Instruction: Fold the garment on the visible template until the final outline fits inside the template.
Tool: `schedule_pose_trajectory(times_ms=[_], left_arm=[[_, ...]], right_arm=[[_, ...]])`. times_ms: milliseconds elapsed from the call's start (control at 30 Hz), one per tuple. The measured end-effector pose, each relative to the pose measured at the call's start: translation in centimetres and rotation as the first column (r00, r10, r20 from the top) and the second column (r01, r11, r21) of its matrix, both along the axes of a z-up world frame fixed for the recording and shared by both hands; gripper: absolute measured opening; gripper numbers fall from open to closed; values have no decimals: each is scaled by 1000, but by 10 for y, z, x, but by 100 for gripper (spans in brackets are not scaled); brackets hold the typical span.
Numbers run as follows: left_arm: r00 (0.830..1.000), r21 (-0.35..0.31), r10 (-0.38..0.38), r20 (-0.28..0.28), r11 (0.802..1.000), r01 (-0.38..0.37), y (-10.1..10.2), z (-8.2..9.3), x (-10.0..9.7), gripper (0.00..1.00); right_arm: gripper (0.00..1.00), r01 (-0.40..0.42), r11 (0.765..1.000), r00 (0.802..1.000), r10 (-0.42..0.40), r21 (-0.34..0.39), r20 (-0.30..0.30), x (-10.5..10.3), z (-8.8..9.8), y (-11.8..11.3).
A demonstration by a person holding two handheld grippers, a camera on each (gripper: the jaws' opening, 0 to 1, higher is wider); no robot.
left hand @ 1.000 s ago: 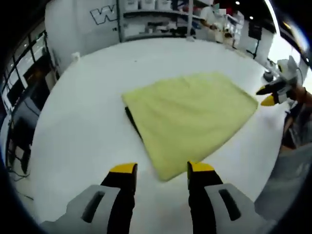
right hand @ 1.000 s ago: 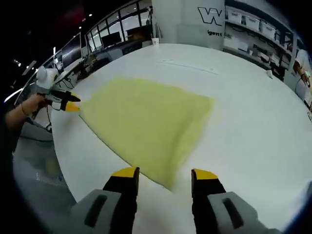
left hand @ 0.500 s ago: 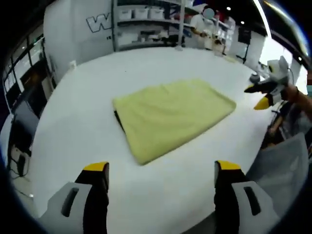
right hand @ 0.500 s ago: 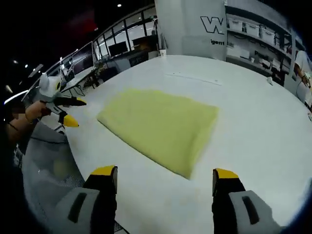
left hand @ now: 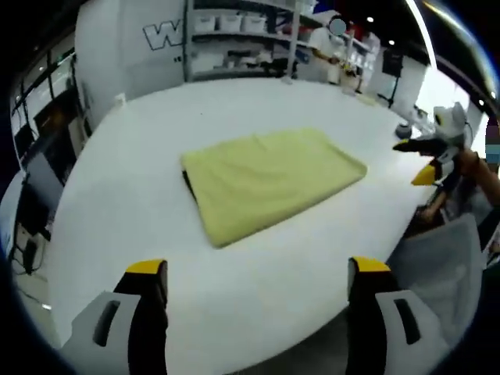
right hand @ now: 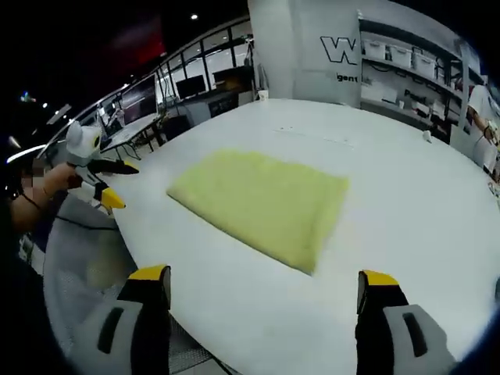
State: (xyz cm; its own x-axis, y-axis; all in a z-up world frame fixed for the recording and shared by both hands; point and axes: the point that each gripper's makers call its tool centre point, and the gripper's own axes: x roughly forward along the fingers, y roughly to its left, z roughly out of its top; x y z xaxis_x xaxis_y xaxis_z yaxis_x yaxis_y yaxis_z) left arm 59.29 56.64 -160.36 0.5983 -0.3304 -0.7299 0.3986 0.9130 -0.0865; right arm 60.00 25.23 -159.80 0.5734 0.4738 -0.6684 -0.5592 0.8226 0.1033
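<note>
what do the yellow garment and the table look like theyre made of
Garment: looks like a soft, thick, matte fabric, maybe fleece or terry; its folded edges are rounded and puffy and it shows no shine. The exact weave is too small to tell.
Table: a smooth, hard white top, possibly laminate or painted board; it is even, seamless and faintly glossy under the lights.
</note>
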Motion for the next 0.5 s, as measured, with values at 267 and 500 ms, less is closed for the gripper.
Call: schedule_pose_trajectory(times_ms=[267,500], left_arm=[[999,-3,-14,29,1000,14,-10,5,-4,96],[1000,15,-25,8,1000,25,-9,-1,-7,97]], right_arm=[[99,32,999,999,-32,13,0,-4,-4,-3],[99,26,999,1000,-26,-21,18,-1,5,-7]])
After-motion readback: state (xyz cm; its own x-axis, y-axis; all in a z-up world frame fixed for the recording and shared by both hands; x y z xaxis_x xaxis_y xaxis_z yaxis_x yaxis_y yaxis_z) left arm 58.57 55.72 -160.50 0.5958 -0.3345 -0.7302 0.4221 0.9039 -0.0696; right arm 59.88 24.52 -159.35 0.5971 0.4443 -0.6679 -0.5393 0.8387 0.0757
